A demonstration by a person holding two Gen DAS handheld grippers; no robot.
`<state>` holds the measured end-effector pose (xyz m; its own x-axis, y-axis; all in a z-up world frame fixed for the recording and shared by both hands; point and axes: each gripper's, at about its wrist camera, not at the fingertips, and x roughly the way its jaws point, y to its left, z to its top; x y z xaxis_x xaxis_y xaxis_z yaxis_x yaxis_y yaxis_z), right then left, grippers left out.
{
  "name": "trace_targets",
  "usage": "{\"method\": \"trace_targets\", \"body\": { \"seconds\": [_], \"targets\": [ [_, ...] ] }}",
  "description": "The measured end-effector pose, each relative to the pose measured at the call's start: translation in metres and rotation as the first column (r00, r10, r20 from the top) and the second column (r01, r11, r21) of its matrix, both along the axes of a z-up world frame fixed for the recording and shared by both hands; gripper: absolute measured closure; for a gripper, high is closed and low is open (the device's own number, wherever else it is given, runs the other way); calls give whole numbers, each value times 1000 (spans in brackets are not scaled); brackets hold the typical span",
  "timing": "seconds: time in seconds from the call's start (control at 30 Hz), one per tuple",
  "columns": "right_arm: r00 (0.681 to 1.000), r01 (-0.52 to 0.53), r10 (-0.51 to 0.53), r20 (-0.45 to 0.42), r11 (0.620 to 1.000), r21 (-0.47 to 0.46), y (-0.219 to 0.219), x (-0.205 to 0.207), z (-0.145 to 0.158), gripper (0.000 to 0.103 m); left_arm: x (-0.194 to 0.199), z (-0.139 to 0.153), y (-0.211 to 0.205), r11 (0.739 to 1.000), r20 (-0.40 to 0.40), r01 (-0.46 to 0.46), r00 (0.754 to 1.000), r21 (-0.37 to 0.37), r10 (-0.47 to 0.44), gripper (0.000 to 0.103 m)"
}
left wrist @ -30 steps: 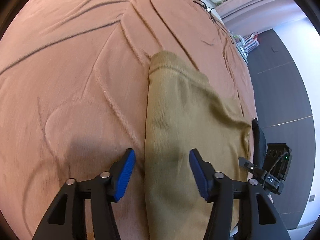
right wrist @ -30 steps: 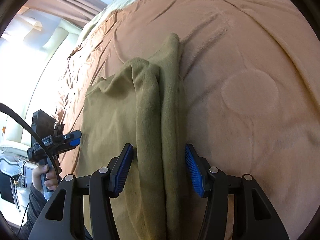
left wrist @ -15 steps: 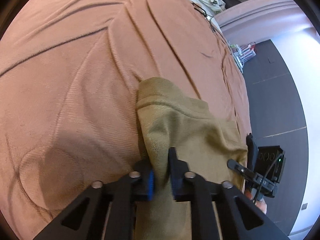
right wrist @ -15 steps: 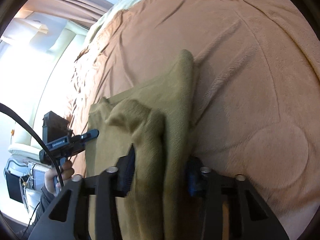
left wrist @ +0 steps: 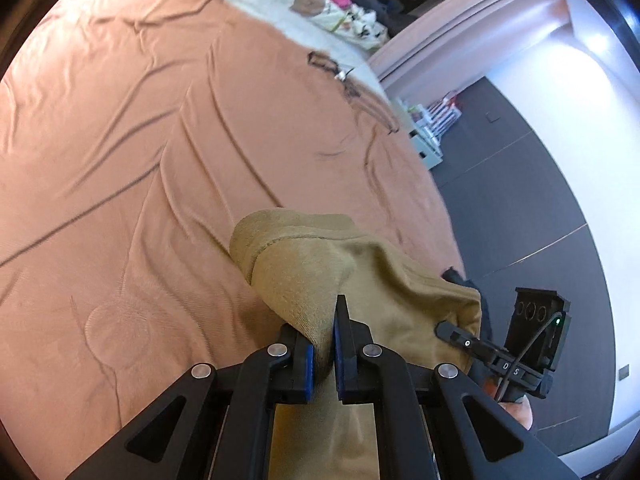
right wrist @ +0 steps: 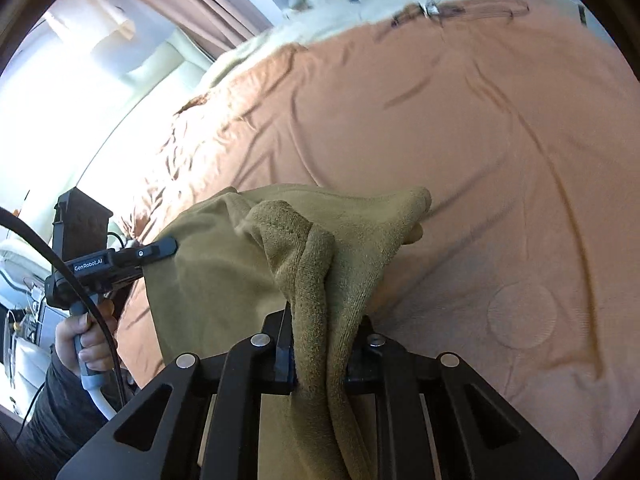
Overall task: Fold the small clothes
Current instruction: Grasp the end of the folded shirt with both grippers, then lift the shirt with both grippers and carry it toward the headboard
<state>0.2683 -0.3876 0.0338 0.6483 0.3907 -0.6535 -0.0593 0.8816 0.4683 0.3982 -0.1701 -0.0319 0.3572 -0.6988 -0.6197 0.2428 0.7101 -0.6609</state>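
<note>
Left tool (left wrist: 323,354): blue pads closed together on a fold of the olive-green garment (left wrist: 360,276); cloth pinched between the pads, bunched and draped back over the tool body. Jaws just closed onto that fold.

Right tool (right wrist: 320,354): jaws just closing, clamped on a thick rolled edge of the same garment (right wrist: 320,248); cloth fills the gap between the pads and hangs down over the tool frame.

Garment position: near edge raised off the bed by both tools, far part resting on the orange-brown bedspread (left wrist: 120,160). Stretched between the two tools, sagging in the middle. One rounded corner pointing away toward the middle of the bed.

Cross views: right tool body visible at lower right of the left wrist view, just beside the garment's edge. Left tool visible at left of the right wrist view, its handle gripped by a hand (right wrist: 82,338) in a dark sleeve.

Surroundings: wrinkled bedspread with a round stitched mark (right wrist: 522,316); white bedding and colourful items (left wrist: 340,8) at the far end of the bed; dark floor (left wrist: 520,208) beside the bed.
</note>
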Motion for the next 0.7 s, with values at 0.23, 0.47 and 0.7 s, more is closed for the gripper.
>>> {"method": "trace_targets", "body": {
  "seconds": [0.23, 0.47, 0.7],
  "targets": [
    [995, -2, 5, 96, 999, -33, 19, -53, 49, 92, -30, 62, 14, 999, 97, -13, 995, -30, 16, 96],
    [980, -15, 28, 195, 997, -70, 33, -116, 92, 92, -69, 127, 31, 998, 203, -44, 978, -47, 53, 96],
    [950, -38, 62, 307, 996, -82, 59, -178, 128, 92, -112, 196, 61, 996, 320, -89, 943, -27, 93, 96]
  ]
}}
